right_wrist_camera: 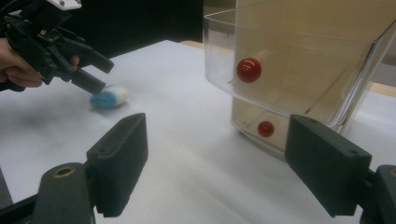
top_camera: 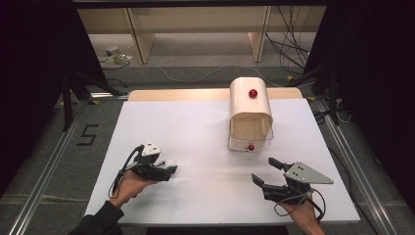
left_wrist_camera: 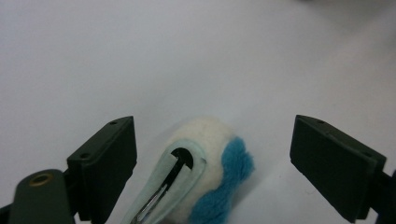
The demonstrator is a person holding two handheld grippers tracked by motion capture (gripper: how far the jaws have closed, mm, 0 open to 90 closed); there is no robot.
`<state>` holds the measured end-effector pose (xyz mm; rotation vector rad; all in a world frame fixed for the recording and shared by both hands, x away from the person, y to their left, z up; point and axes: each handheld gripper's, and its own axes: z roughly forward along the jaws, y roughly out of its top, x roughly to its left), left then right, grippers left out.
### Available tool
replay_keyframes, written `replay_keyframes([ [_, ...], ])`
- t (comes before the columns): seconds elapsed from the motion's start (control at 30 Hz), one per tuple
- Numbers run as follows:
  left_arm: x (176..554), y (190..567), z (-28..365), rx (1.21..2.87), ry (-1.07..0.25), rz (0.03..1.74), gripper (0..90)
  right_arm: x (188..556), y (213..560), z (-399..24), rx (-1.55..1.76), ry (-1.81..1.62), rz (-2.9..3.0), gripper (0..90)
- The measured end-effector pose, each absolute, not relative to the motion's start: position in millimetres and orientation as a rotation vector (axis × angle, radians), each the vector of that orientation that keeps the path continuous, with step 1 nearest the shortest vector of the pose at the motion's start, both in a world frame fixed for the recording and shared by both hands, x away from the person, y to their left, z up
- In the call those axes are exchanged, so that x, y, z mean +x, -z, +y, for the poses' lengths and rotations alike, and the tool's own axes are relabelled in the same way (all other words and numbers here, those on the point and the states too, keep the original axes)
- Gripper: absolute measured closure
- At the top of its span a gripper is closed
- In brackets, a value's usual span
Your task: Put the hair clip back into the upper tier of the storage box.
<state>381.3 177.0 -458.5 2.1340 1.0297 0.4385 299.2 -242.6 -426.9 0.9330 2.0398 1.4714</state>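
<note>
One container on the table: a cream bread-bin-style box [top_camera: 250, 112] with a rounded roll-top lid and a clear plastic front [right_wrist_camera: 299, 70], standing at the far right of the white table top [top_camera: 195, 142]. Inside looks bare, nothing visible in it. Two red knobs: one on the lid [top_camera: 253, 93], one on the low front edge [top_camera: 251, 147]; the right gripper view shows both through the clear plastic. One fluffy white-and-blue ball [left_wrist_camera: 215, 163] with a pale hair clip [left_wrist_camera: 173, 177] lying on it, on the table near the left front, well apart from the box. Two grippers, one per hand. Left gripper [left_wrist_camera: 212, 158] is down around the fluffy ball, jaws apart, ball between them, pads not touching it in the left gripper view. Right gripper [top_camera: 266, 171] sits near the right front, jaws wide apart, nothing between them, pointing toward the box. Table is a white sheet over a wooden board; grey carpet floor around it, a "5" marked on the floor [top_camera: 88, 134] at left, cables and pale wooden furniture behind, dark curtains at both sides.
</note>
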Motion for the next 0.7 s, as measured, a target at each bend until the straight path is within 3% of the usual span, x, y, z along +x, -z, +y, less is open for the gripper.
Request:
replay_keyframes([
  [0.7,393,476,177,2.281,-0.406,1.024,17.1,300,428,-242,0.928,-1.468,2.049,22.7],
])
